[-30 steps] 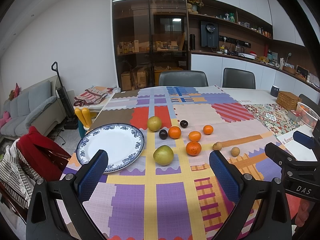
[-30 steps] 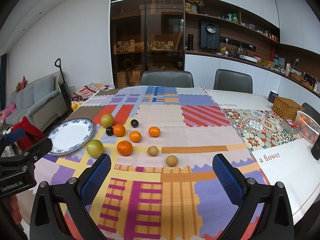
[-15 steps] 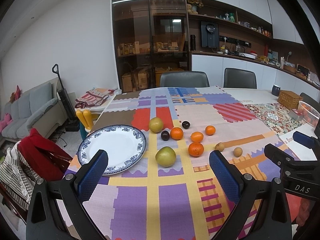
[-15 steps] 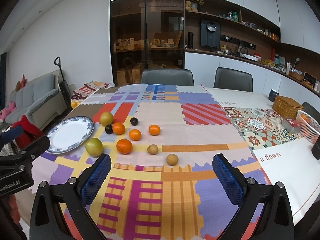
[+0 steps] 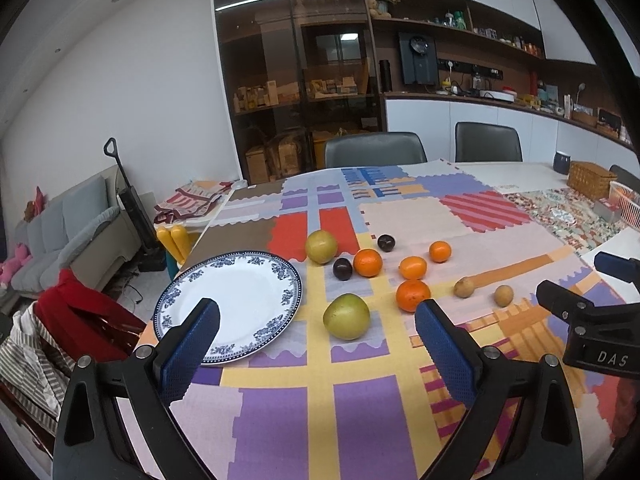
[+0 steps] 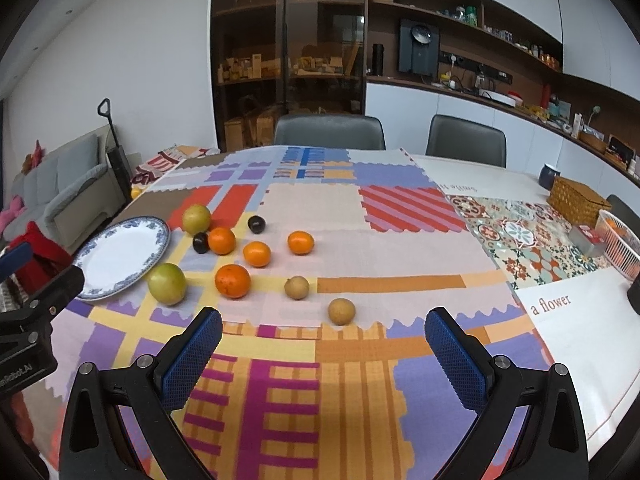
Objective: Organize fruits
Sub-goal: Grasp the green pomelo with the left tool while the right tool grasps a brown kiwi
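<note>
Ten fruits lie loose on the patchwork tablecloth (image 6: pixel 400 248) near the table's left edge: two yellow-green pomelos (image 5: pixel 346 316), four oranges (image 6: pixel 233 281), two dark plums (image 6: pixel 256 224) and two small brown fruits, perhaps kiwis (image 6: pixel 341 311). The blue-rimmed plate (image 5: pixel 232 304) beside them is bare. Left gripper (image 5: pixel 316 344) and right gripper (image 6: pixel 323 354) hover wide open, holding nothing.
</note>
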